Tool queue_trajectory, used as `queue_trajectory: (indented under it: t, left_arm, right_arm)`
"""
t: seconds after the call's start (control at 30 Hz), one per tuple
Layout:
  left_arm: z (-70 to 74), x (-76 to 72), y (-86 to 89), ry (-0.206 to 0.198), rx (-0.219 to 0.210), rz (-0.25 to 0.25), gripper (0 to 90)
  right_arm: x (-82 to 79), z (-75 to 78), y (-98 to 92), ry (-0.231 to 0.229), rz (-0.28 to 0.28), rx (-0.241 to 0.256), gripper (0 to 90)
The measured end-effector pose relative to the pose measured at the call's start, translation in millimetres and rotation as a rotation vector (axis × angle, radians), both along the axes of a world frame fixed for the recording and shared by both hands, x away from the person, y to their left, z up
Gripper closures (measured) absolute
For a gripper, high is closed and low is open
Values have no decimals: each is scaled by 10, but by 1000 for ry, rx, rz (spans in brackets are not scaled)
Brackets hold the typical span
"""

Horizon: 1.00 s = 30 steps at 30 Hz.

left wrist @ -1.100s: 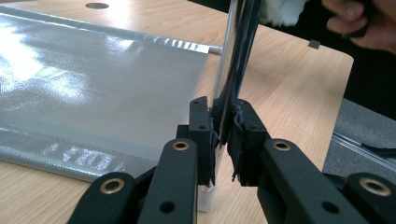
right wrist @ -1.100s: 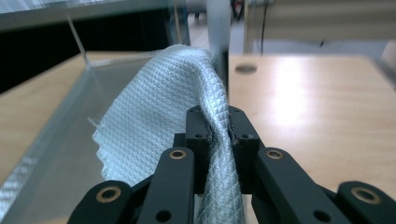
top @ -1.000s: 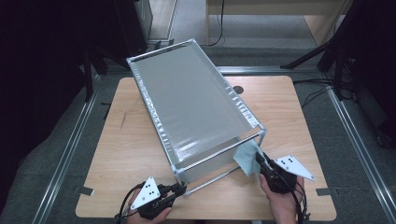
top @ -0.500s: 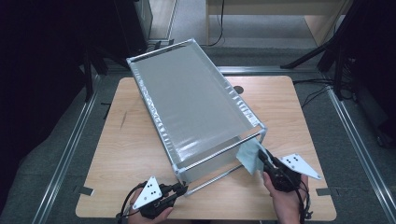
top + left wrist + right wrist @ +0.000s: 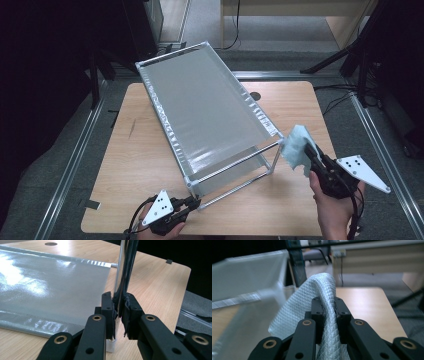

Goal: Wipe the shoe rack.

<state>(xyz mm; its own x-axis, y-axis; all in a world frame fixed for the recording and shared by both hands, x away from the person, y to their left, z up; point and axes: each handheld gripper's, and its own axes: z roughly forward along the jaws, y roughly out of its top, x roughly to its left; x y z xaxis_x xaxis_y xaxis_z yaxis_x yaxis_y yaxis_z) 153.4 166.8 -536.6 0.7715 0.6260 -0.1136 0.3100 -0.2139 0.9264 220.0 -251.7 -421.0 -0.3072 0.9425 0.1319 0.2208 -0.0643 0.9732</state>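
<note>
Lifting clear of the rack's [image 5: 210, 120] near right corner, the cloth [image 5: 296, 147], pinched in the right gripper [image 5: 309, 152], has drawn outward, suggesting a wiping stroke ended, while the left gripper [image 5: 192, 204] stays clamped on the corner post [image 5: 122, 272].

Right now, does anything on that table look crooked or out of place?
The long silver fabric-covered metal frame sits askew, running diagonally across the light wooden table rather than square to its edges. The left tongs clamp its near corner post; the right tongs hold a pale blue waffle-textured cloth by its other near corner. Nothing looks spilled or broken.
</note>
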Motion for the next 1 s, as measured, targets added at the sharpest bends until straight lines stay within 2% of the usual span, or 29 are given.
queue_trajectory:
  t: [0.1,0.17,0.2,0.27,0.33,0.43,0.47,0.5,0.53,0.6,0.63,0.67,0.7,0.77,1.0]
  left_arm:
    - [0,1,2,2,0,-2,807]
    - [-2,0,3,-1,2,-2,807]
    - [-3,0,2,0,-1,-1,807]
    - [-6,0,2,-1,-3,-1,807]
    - [-8,2,2,2,-6,-4,807]
    - [-3,3,4,-4,6,-4,807]
    - [-4,3,4,-1,4,-5,807]
    - [-4,3,5,3,3,-5,807]
    - [-2,4,5,6,2,-3,807]
    - [-2,4,4,16,-5,1,806]
    - [-1,4,3,16,-4,2,805]
    - [0,5,1,18,-3,2,805]
    - [-2,8,-4,25,-12,2,805]
    - [-2,12,-11,25,-11,4,804]
    - [1,1,-28,27,-8,15,805]
  right_arm:
    - [48,282,173,-74,43,13,811]
    - [107,447,342,-91,98,-5,808]
    - [139,506,440,-83,138,-17,807]
    - [205,556,654,-34,236,-53,793]
    - [280,506,864,61,311,-114,748]
    - [366,349,1066,142,313,-139,515]
    - [394,304,1106,172,311,-140,481]
    - [403,270,1135,174,296,-150,484]
    - [393,251,1157,156,279,-167,511]
    - [370,246,1186,144,253,-211,631]
    - [358,251,1188,149,250,-206,690]
    - [344,254,1193,161,257,-180,741]
    - [327,250,1211,166,273,-164,763]
    - [258,232,1323,159,325,-174,778]
    - [-96,183,1927,122,530,-183,779]
